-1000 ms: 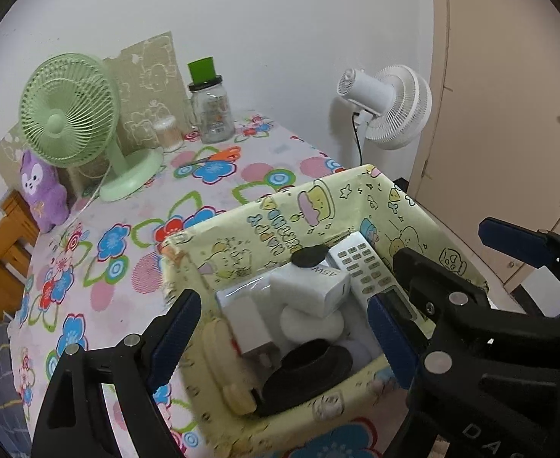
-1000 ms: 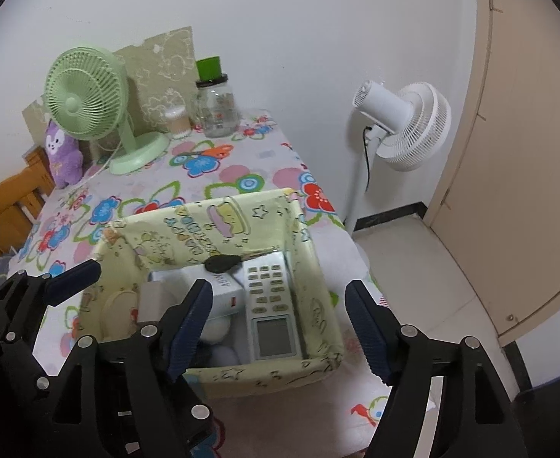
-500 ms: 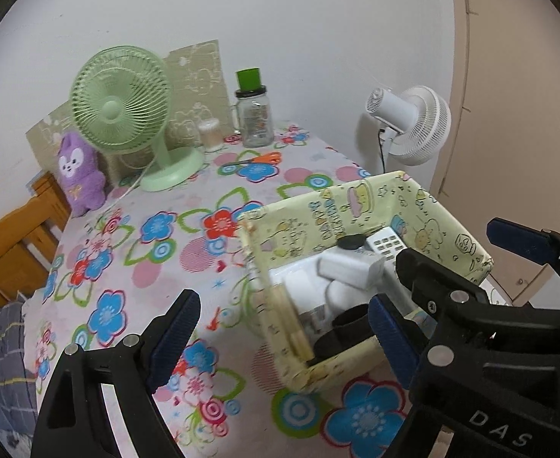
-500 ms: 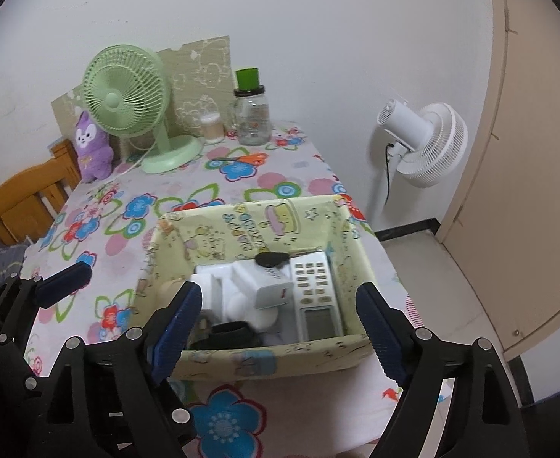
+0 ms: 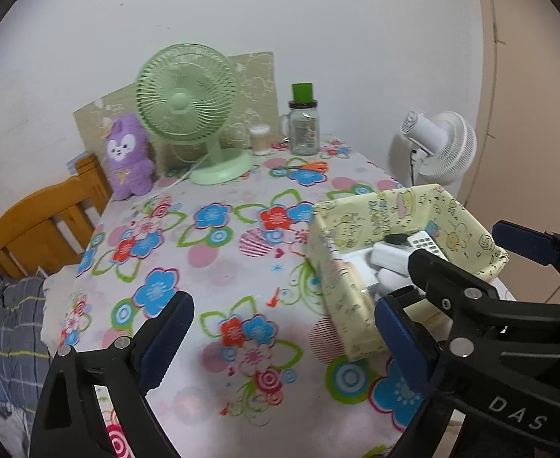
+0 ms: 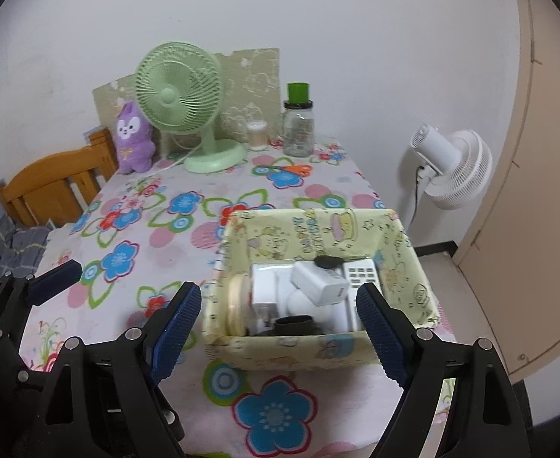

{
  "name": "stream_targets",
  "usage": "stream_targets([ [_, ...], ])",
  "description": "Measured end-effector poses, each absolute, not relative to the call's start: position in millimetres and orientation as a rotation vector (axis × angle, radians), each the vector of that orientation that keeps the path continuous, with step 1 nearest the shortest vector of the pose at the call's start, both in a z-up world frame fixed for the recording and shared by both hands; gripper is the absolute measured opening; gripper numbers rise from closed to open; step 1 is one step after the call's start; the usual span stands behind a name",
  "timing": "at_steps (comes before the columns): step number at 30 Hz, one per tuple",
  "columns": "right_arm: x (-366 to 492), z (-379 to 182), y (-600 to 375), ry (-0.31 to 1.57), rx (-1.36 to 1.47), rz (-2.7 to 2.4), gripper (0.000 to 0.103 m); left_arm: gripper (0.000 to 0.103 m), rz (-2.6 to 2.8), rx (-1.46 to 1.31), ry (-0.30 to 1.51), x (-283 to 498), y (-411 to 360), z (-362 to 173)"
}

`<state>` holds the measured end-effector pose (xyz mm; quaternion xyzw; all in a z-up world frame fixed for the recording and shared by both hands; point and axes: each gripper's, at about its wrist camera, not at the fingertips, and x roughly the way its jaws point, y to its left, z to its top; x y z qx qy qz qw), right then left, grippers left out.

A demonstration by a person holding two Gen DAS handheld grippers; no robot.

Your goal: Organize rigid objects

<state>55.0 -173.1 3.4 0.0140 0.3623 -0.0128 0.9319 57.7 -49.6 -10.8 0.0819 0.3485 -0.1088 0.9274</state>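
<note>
A yellow cartoon-print fabric box (image 6: 291,351) stands near the table's right front corner; it also shows in the left wrist view (image 5: 341,294). Inside lie a white charger block (image 6: 320,284), a white remote (image 6: 360,273), a small black disc (image 6: 327,261), a cream round lid (image 6: 236,303) and a black ring (image 6: 293,322). My right gripper (image 6: 280,339) is open and empty, held just in front of the box. My left gripper (image 5: 282,337) is open and empty, over the flowered tablecloth to the left of the box.
At the back of the table stand a green desk fan (image 6: 182,103), a purple plush toy (image 6: 133,139), a glass jar with a green cap (image 6: 298,122), a small cup (image 6: 257,135) and orange scissors (image 6: 291,169). A white fan (image 6: 453,168) stands by the wall, a wooden chair (image 6: 51,187) at left.
Both grippers have drawn back and up from the box. The left view has swung left, so the box now sits at its right side.
</note>
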Motion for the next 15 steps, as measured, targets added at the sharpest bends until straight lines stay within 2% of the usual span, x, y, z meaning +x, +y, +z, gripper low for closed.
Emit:
stream_targets([
  [15, 34, 12, -133, 0.684, 0.021, 0.059, 0.088, 0.103, -0.103, 0.082, 0.660, 30, 10, -2],
])
